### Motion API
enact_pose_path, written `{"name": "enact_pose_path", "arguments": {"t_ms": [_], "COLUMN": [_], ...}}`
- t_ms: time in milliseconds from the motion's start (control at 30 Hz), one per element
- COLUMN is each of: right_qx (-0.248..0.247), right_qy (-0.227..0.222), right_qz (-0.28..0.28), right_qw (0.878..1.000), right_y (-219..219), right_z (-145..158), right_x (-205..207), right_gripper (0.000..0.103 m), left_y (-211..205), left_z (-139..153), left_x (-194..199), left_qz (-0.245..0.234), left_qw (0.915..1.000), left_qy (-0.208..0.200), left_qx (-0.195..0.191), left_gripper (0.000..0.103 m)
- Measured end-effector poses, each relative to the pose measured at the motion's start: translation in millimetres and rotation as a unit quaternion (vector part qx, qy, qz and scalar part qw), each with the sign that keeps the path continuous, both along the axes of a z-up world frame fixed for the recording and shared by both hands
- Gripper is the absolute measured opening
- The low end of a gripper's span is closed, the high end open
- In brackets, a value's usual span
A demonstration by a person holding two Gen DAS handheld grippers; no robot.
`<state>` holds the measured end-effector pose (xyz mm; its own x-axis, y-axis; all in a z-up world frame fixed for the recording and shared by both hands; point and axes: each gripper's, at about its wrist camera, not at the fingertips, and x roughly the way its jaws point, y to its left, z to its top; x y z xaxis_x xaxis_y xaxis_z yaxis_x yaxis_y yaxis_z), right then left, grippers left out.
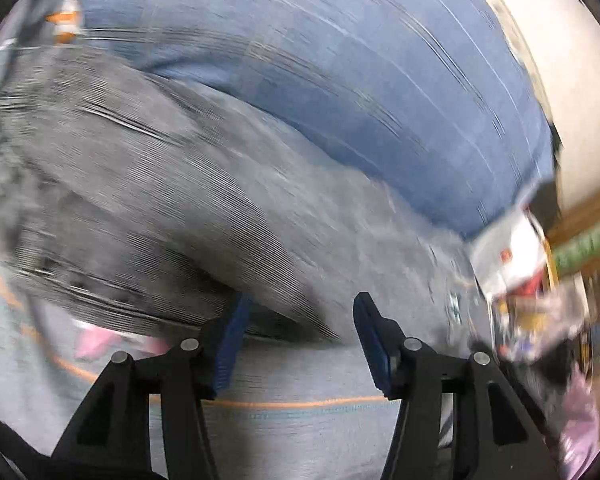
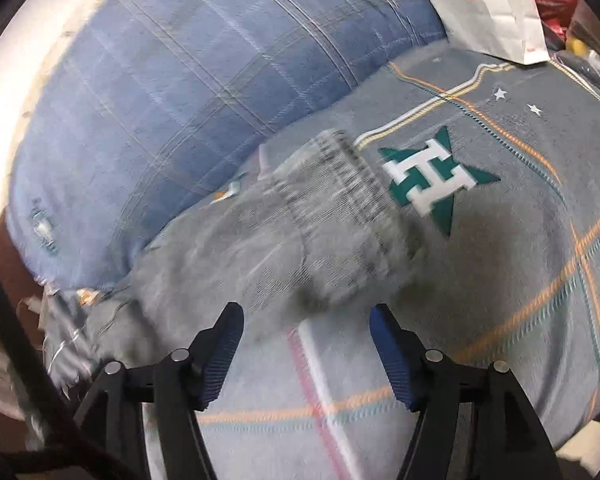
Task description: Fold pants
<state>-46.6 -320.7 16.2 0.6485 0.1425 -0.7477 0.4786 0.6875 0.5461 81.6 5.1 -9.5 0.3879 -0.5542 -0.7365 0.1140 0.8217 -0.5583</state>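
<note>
Left wrist view is heavily motion-blurred. Left tool (image 1: 300, 320) has its jaws wide apart with nothing between them; the grey pants (image 1: 148, 200) lie ahead and to the left of it, bulging up in a big fold, the near edge of the cloth just past the left finger tip, contact cannot be told through the blur. Under the tool is the grey bedsheet (image 1: 300, 384) with an orange line across it. Beyond the pants, a blue plaid pillow (image 1: 340, 72). To the right of the tool, a white bag (image 1: 512, 248) and blurred clutter. Right wrist view: right tool (image 2: 306, 320) also spread wide and holding nothing. The pants (image 2: 260, 248) lie just ahead of it, running from far left up toward the centre, with the ribbed cuff (image 2: 360, 200) ahead and slightly right of the fingers, somewhat blurred. The cloth edge sits just beyond the fingertips, apart from them as far as can be seen. The bedsheet (image 2: 520, 240) here shows a green star with a white H, right of the cuff. Blue pillow (image 2: 200, 80) ahead-left, white paper bag (image 2: 492, 8) far ahead-right.
</note>
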Motion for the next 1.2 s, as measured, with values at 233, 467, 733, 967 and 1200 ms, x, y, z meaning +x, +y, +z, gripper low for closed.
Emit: {"name": "enact_pose_path", "arguments": {"t_ms": [233,467,733,967,1200], "right_qx": [-0.048,-0.130,-0.187,-0.285,-0.222], "right_qy": [-0.098,-0.093,-0.055,-0.027,-0.070], "right_qz": [0.203,0.364,0.440,0.448,0.411], "right_qw": [0.973,0.918,0.876,0.847,0.881], "right_y": [117,263,332,354,331], "right_z": [46,33,-7,-32,-4], "right_x": [47,122,180,195,191], "right_gripper": [0.069,0.068,0.065,0.026,0.003], "left_y": [106,180,194,196,193], "left_z": [-8,-33,-35,-41,-56], "left_x": [47,77,81,85,96], "left_qz": [0.116,0.179,0.183,0.185,0.185], "left_qw": [0.9912,0.9775,0.9698,0.9687,0.9703], "left_qy": [0.063,0.087,0.103,0.113,0.128], "left_qx": [-0.012,-0.069,-0.124,-0.120,-0.088], "left_gripper": [0.057,0.056,0.056,0.056,0.055]}}
